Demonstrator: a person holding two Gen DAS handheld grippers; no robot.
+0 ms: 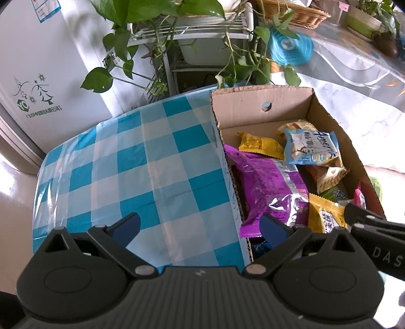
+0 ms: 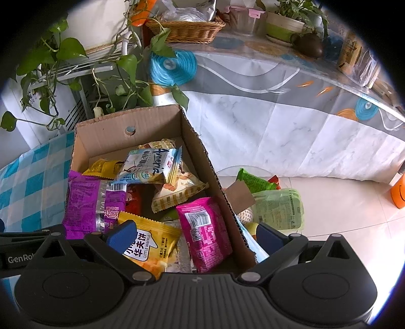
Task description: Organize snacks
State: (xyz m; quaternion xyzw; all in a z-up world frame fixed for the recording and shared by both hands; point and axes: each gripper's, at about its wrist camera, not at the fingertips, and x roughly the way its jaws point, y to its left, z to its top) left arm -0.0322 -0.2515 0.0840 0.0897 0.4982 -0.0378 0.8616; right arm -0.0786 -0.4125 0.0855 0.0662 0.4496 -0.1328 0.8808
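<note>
The left tongs (image 1: 200, 226) stand wide apart with nothing between them, one blue pad over the blue-and-white checked cloth (image 1: 141, 162) and the other over the near corner of the cardboard box (image 1: 263, 100). The right tongs (image 2: 195, 234) are likewise spread and empty, straddling the box's right wall: one pad rests over a yellow packet (image 2: 152, 246) printed "LITTLE WAFFLE" beside Chinese characters, the other hangs outside the box.

The snacks sit heaped inside the box. Next to the waffle packet lies a pink packet (image 2: 205, 234) showing a barcode label, and to the left a purple bag (image 2: 88, 202) with a clear window and a barcode. Further back a pale blue packet (image 2: 149, 164) reads "Americ…", lying on a cream striped one (image 2: 177, 192).

Only the right wrist view shows what lies outside the box on the tiled floor (image 2: 341, 202): a pale green pouch (image 2: 278, 207) with fine print too small to read and a darker green packet (image 2: 253, 181). It also shows "GenRo…" on the other tool's body. Only the left wrist view shows the white appliance (image 1: 38, 76) with a green tree logo and Chinese text, plus "DAS" on the other tool. Both views share the trailing plant (image 1: 141, 15), wicker basket (image 2: 187, 29) and a draped bench (image 2: 291, 121).
</note>
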